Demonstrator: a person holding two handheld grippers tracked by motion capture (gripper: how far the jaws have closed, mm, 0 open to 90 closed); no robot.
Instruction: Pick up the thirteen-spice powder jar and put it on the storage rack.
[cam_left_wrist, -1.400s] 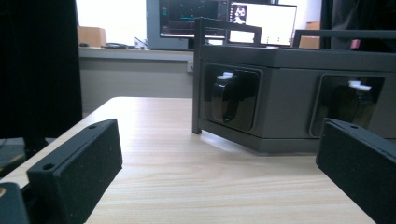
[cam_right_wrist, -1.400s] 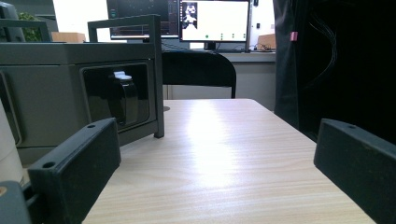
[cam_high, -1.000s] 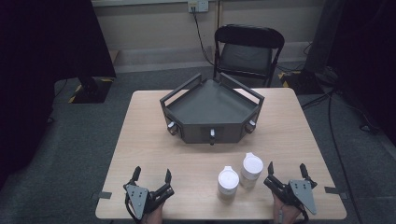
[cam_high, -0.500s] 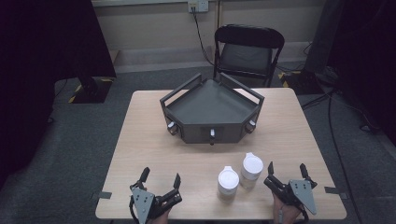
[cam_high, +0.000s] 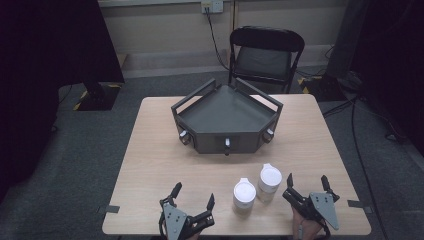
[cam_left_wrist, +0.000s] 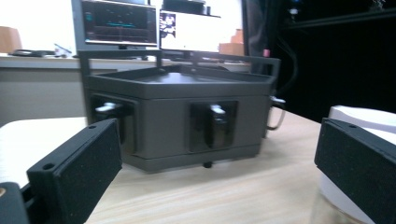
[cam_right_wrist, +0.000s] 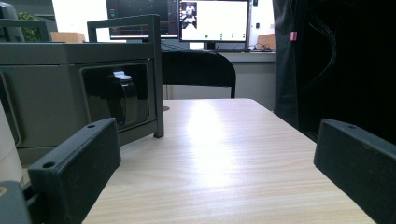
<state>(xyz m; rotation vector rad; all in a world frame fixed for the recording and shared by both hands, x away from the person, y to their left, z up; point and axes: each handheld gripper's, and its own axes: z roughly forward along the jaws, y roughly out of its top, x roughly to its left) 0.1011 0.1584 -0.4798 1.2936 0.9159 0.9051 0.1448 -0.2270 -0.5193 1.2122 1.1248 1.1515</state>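
A dark grey tray-shaped box (cam_high: 225, 117) with raised handles and front knobs stands mid-table; it looms close in the left gripper view (cam_left_wrist: 177, 116) and sits left in the right gripper view (cam_right_wrist: 70, 84). Two white-lidded jars stand in front of it, one nearer (cam_high: 244, 195) and one behind it to the right (cam_high: 270, 181). My left gripper (cam_high: 194, 194) is open at the front edge, left of the nearer jar, whose white lid (cam_left_wrist: 362, 119) shows behind its right jaw. My right gripper (cam_high: 306, 180) is open, right of the jars, with nothing between its jaws (cam_right_wrist: 210, 172).
A black folding chair (cam_high: 265, 55) stands behind the table (cam_high: 150, 150). Monitors (cam_right_wrist: 215, 21) glow on a desk beyond. Cables run over the floor at the right. A jar's side (cam_right_wrist: 7, 144) shows at the left edge of the right gripper view.
My left gripper has slid right along the front edge, closer to the nearer jar. The right gripper and both jars have stayed put.
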